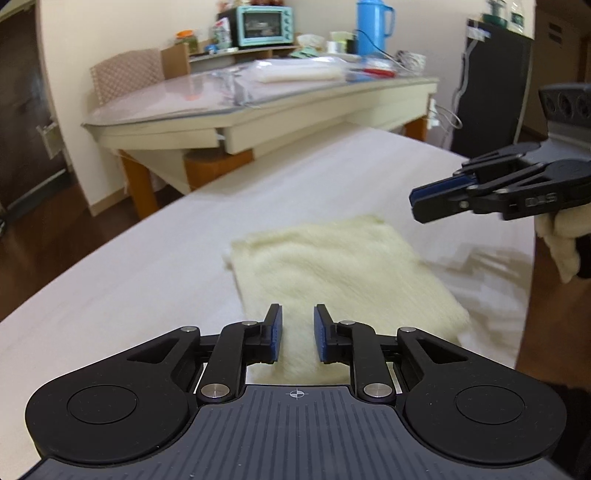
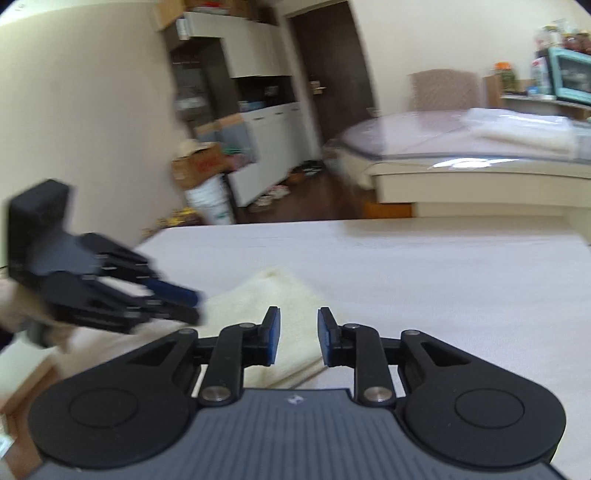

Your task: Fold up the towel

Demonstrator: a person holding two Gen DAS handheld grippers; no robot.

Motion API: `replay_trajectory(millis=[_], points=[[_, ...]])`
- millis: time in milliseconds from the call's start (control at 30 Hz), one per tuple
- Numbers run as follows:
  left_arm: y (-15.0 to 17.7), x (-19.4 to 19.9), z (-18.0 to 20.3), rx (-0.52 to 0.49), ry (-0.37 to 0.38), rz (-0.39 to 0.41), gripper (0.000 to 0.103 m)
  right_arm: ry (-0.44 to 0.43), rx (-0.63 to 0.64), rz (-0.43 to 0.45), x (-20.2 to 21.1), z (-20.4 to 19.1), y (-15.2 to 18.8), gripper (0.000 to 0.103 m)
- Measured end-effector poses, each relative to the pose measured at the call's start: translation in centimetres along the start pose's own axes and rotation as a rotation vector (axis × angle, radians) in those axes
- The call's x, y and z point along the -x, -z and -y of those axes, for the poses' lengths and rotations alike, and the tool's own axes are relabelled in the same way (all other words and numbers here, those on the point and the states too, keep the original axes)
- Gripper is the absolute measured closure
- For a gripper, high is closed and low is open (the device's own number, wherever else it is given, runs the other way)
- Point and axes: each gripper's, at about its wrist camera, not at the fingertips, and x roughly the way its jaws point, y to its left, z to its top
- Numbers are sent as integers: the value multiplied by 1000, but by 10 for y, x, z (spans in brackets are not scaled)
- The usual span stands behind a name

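A pale yellow towel [image 1: 332, 266] lies folded into a thick rectangle on the white table [image 1: 110, 295]. My left gripper [image 1: 298, 332] hovers over the towel's near edge with its blue pads a little apart; only the towel below shows in the gap. My right gripper [image 1: 417, 201] comes in from the right, above the towel's far right corner. In the right wrist view my right gripper [image 2: 298, 336] stands slightly open over the towel [image 2: 266, 288], nothing pinched. The left gripper [image 2: 197, 306] appears blurred at the left, its tips over the towel's edge.
Behind the white table [image 2: 443, 295] stands a glass-topped table [image 1: 258, 110] with a teal oven [image 1: 264, 26], a blue thermos [image 1: 371, 26] and clutter. A black cabinet [image 1: 491, 92] is at the right. A cream sleeve [image 1: 557, 236] holds the right gripper. Boxes [image 2: 199, 162] sit on the floor.
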Motion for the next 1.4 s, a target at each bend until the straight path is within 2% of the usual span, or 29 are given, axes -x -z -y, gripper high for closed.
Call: replay_trajectory(millis=[100,200,300,400,533,633,733,900,1133,1267,1400], points=[[3,-3,-1,5,3,-3,81,-32,36,-20,3,-17,10,78],[3,-4,0,-3,1,-10,81,-73,88,6,6,-36,18,79],[2,-5,0,-8,0,-17,81,-39,165,-5,-2,-49,23,79],[1,-1,0,2,-6,-11,81,0,248,-54,-12,-57,33,80],[-1,13,7,17,-1,31,81,13,312,-85,-12,-64,44,80],[-4,18,24,-8,38,51,81,-3,303,-100,-12,-61,42,80],[-4,16,43,-51,65,43,81,-16,240,-66,-7,-50,34,81],[9,3,60,-83,47,5,81,103,186,-20,-7,-17,11,80],[16,4,54,4,51,22,81,79,274,-90,-42,3,-11,81],[18,6,53,-4,53,32,80,87,292,-140,-58,15,-10,86],[14,5,46,-25,70,14,78,106,240,-147,-58,19,-9,88]])
